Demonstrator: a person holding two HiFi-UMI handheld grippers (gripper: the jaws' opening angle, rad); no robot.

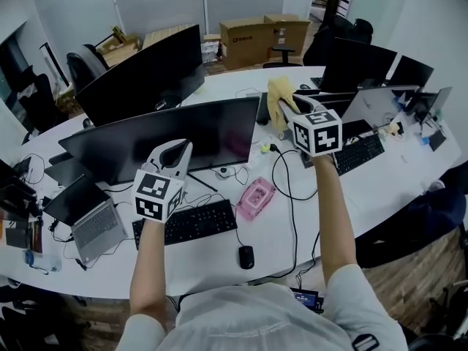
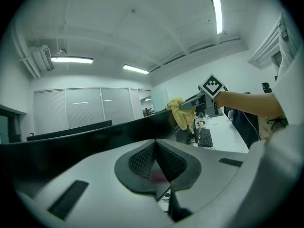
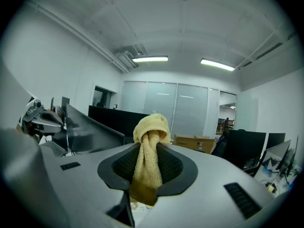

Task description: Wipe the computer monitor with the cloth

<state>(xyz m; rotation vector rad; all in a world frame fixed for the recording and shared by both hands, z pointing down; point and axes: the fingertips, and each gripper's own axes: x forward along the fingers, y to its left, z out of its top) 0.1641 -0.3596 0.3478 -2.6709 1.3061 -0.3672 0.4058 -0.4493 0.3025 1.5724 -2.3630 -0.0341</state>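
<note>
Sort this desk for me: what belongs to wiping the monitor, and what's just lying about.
For the job: yellow cloth, held in the right gripper; the near monitor.
Lying about: keyboard, mouse, pink object, open laptop, cardboard boxes.

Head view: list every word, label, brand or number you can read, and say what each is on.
None can be read.
Cardboard box: small print on its front, too small to read.
Keyboard: key letters too small to read.
Left claw and right claw: black-and-white square patterns only, no words.
</note>
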